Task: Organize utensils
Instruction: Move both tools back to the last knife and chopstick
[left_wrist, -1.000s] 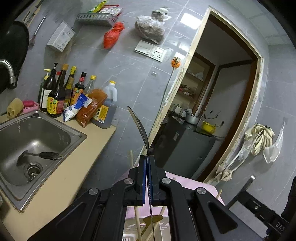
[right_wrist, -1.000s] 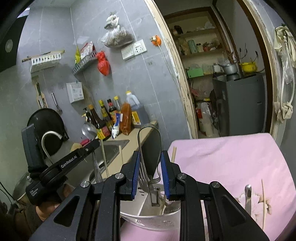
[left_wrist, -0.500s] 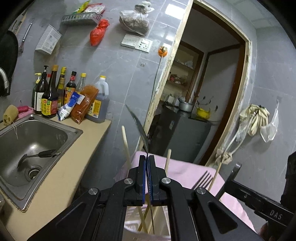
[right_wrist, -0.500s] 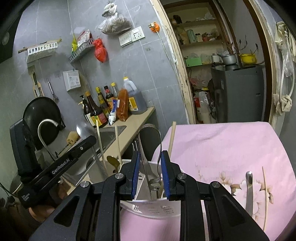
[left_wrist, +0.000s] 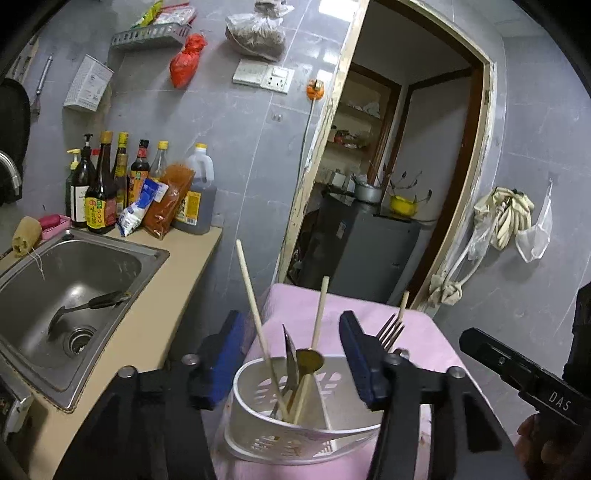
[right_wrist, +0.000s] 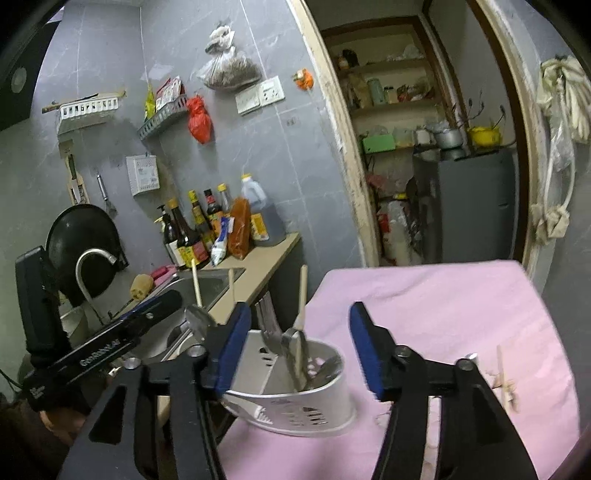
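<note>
Left wrist — jaws wide, nothing held

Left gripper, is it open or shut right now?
Open: the left gripper has its blue jaws spread wide above the white utensil holder, holding nothing.

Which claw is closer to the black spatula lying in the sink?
Left. The left claw hangs open over the white utensil caddy, on the side next to the sink holding the black spatula. The right claw is open farther out over the pink cloth.
</note>
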